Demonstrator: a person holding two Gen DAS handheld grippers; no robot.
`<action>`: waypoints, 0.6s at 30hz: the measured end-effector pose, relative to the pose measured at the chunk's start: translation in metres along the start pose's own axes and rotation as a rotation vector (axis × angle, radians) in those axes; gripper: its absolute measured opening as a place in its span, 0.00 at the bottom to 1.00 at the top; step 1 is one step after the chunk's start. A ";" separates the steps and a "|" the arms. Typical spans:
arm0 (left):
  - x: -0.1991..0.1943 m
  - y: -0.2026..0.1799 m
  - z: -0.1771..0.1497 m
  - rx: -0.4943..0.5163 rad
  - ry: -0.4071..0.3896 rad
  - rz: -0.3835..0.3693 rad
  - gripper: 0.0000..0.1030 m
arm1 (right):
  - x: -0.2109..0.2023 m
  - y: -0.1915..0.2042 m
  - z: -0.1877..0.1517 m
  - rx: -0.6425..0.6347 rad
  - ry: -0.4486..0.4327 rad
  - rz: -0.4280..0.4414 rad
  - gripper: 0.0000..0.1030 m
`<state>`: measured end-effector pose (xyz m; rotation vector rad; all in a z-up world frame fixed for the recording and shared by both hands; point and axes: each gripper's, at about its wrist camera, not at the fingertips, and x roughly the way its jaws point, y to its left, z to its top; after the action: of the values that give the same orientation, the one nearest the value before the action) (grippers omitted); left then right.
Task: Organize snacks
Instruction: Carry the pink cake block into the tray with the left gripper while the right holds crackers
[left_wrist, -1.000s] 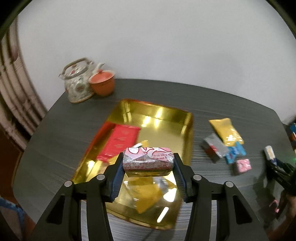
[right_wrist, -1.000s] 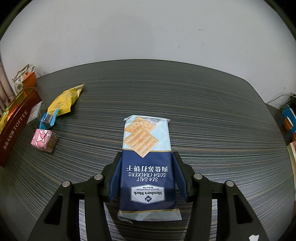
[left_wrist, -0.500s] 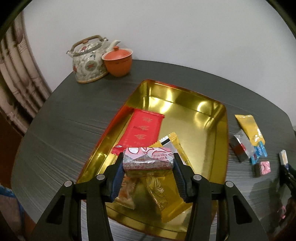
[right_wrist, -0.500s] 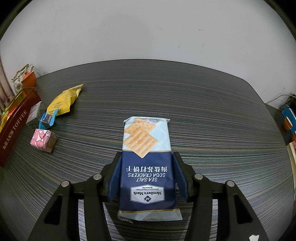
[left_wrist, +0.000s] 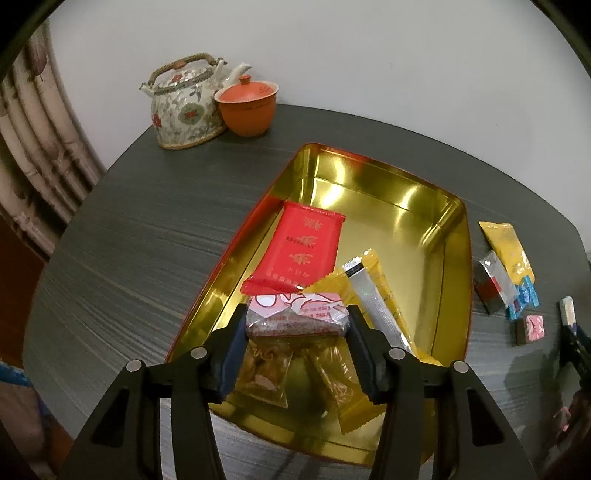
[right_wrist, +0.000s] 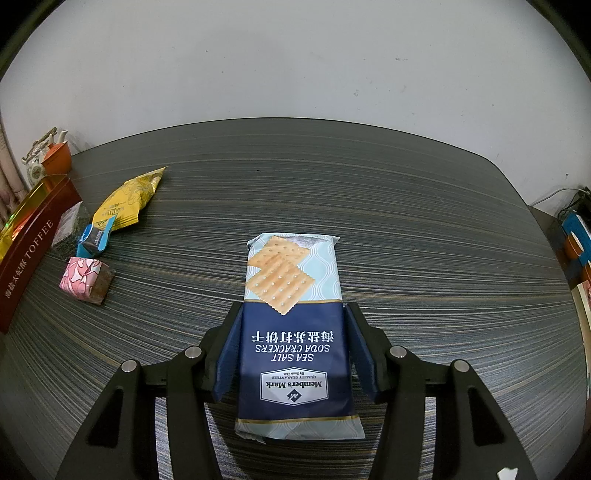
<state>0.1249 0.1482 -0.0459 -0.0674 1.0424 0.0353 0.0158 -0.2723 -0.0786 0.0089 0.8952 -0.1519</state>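
I see the gold tin (left_wrist: 452, 236) holding a red packet (left_wrist: 303, 245) and yellow sachets (left_wrist: 380, 291). My left gripper (left_wrist: 297, 325), angled down over it, is opening around a pink-wrapped snack (left_wrist: 297, 314). My right gripper (right_wrist: 291, 347) straddles the cracker pack (right_wrist: 293, 332) on the table (right_wrist: 406, 221), pads just apart.

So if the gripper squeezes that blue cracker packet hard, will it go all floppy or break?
The cracker packet looks flat and boxy, so probably stiff, not floppy. Its picture shows thin crackers, so a hard squeeze might crack them. The glossy wrapper could be slippery.
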 end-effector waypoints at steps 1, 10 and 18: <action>-0.001 0.001 0.000 0.000 -0.003 -0.007 0.53 | 0.000 0.000 0.000 0.000 0.000 0.000 0.49; -0.016 0.000 -0.007 0.044 -0.035 -0.027 0.59 | 0.001 -0.001 0.000 -0.002 0.000 -0.001 0.49; -0.034 0.006 -0.018 0.066 -0.064 -0.036 0.60 | 0.000 -0.001 0.000 -0.002 0.001 -0.002 0.50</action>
<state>0.0921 0.1527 -0.0262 -0.0246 0.9776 -0.0292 0.0159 -0.2730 -0.0786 0.0062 0.8964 -0.1524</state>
